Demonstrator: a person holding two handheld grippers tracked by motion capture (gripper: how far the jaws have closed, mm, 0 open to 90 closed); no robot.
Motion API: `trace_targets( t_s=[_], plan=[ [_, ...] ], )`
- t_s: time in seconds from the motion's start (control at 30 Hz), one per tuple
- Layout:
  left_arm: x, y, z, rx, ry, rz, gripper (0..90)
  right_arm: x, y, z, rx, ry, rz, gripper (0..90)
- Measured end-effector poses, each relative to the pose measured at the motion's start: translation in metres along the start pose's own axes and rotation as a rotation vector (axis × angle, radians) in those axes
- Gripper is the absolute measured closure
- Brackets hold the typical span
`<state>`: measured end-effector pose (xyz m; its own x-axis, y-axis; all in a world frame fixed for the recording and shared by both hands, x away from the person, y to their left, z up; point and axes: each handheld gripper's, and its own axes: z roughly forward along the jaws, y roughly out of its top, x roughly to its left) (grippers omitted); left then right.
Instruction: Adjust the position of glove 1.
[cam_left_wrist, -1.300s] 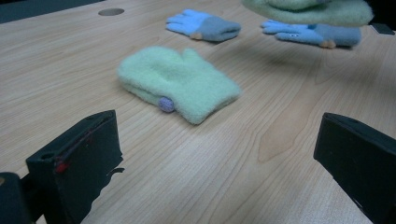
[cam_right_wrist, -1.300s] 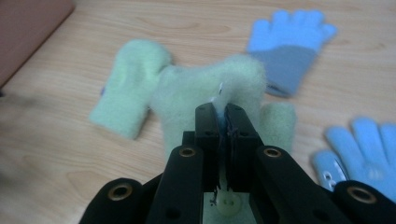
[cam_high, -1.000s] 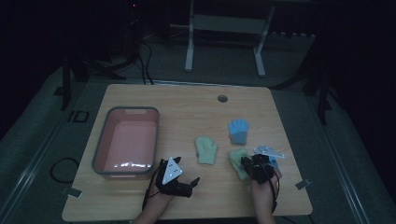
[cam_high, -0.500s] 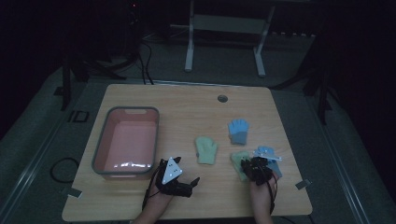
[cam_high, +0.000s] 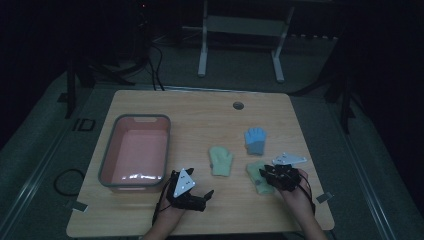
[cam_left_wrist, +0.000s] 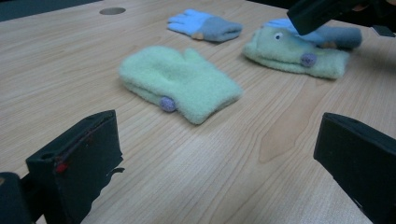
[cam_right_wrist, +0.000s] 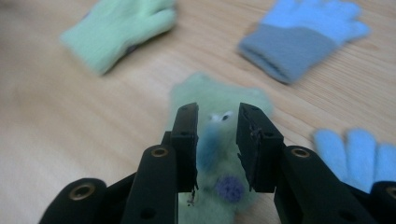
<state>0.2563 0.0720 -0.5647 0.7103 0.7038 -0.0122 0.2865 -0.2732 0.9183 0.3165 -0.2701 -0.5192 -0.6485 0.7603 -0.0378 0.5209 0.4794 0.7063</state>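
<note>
The left gripper (cam_high: 200, 196) rests at the near edge with its jaws wide apart and nothing between them. The right gripper (cam_right_wrist: 215, 140), its jaws just opening to a narrow gap, stands over the green mitten with eyes (cam_right_wrist: 219, 154). Farther off lie a plain green mitten (cam_high: 220, 160) and a blue glove (cam_high: 255, 140).

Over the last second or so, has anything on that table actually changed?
The right gripper has just been opening its jaws over the green mitten; the mitten lies between them, no longer pinched. That hand has slid a little toward the left of the high view. The left gripper, the other green mitten, the blue glove and the pink tub stayed where they were.
</note>
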Motion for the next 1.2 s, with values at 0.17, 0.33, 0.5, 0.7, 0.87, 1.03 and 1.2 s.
trace_targets(
  t_s=[0.17, 0.33, 0.5, 0.7, 0.87, 1.03, 1.2],
  plan=[
    [0.000, 0.000, 0.000, 0.000, 0.001, 0.003, 0.9, -0.004, -0.006, 0.002, 0.019, 0.037, -0.079, 68.0],
    [0.000, 0.000, 0.000, 0.001, 0.001, 0.005, 0.9, 0.000, -0.012, 0.014, 0.029, 0.062, -0.105, 67.4],
    [-0.001, 0.000, 0.000, 0.000, -0.003, 0.009, 0.9, 0.002, -0.021, 0.019, 0.001, 0.037, -0.084, 76.1],
    [-0.001, 0.000, 0.000, 0.002, -0.001, 0.009, 0.9, 0.019, -0.019, 0.019, 0.002, -0.077, -0.026, 86.8],
    [-0.001, 0.000, 0.000, 0.002, 0.000, 0.009, 0.9, 0.028, -0.006, 0.008, -0.029, -0.125, 0.067, 87.4],
    [-0.001, 0.000, 0.000, 0.002, -0.002, 0.009, 0.9, 0.034, 0.013, 0.004, -0.066, -0.133, 0.107, 87.4],
    [-0.001, 0.000, 0.000, 0.003, -0.003, 0.009, 0.9, 0.044, 0.038, 0.005, -0.109, -0.139, 0.092, 87.5]
  ],
)
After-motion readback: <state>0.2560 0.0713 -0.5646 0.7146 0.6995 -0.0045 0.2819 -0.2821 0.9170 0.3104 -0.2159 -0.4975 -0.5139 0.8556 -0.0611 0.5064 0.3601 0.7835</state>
